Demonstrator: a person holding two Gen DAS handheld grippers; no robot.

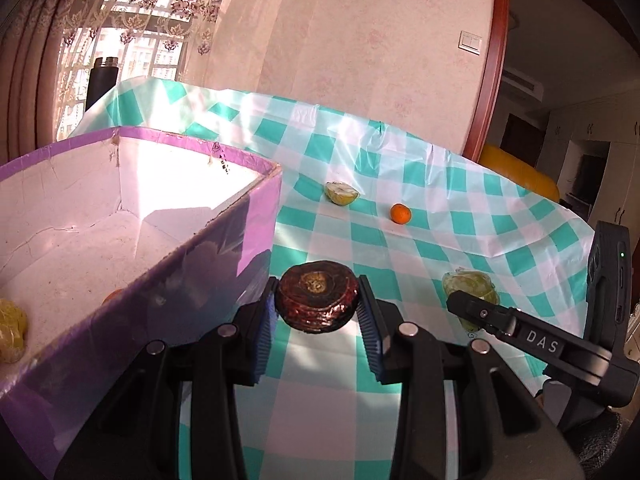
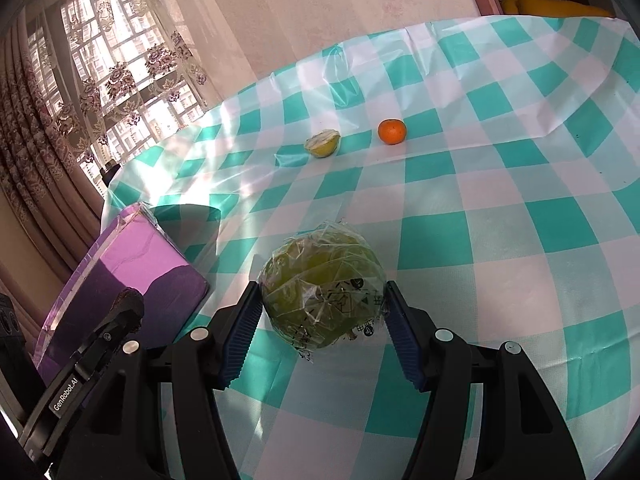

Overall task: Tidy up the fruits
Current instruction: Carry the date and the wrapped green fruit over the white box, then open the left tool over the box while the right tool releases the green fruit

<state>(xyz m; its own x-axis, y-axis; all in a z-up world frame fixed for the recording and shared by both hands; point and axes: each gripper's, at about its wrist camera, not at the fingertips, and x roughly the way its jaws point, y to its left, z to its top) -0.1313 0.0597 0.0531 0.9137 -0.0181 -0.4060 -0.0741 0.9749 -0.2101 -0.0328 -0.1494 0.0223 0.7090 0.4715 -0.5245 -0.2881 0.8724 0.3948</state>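
My left gripper [image 1: 318, 306] is shut on a dark brown, wrinkled round fruit [image 1: 318, 300] and holds it above the checked tablecloth, just right of the purple box [image 1: 192, 256]. My right gripper [image 2: 322, 312] is shut on a green fruit wrapped in clear plastic [image 2: 324, 288], which also shows in the left wrist view [image 1: 470, 288]. A small orange [image 2: 392, 131] and a cut yellow-green citrus half [image 2: 323, 143] lie farther back on the cloth. Inside the box a yellow wrapped fruit [image 1: 10, 328] and part of an orange fruit [image 1: 112, 295] show.
The table has a teal and white checked cloth [image 2: 520, 216]. A dark bottle [image 1: 102, 80] stands behind the box by the curtained window. The wall runs along the table's far edge. A yellow object [image 1: 516, 170] sits past the table's right end.
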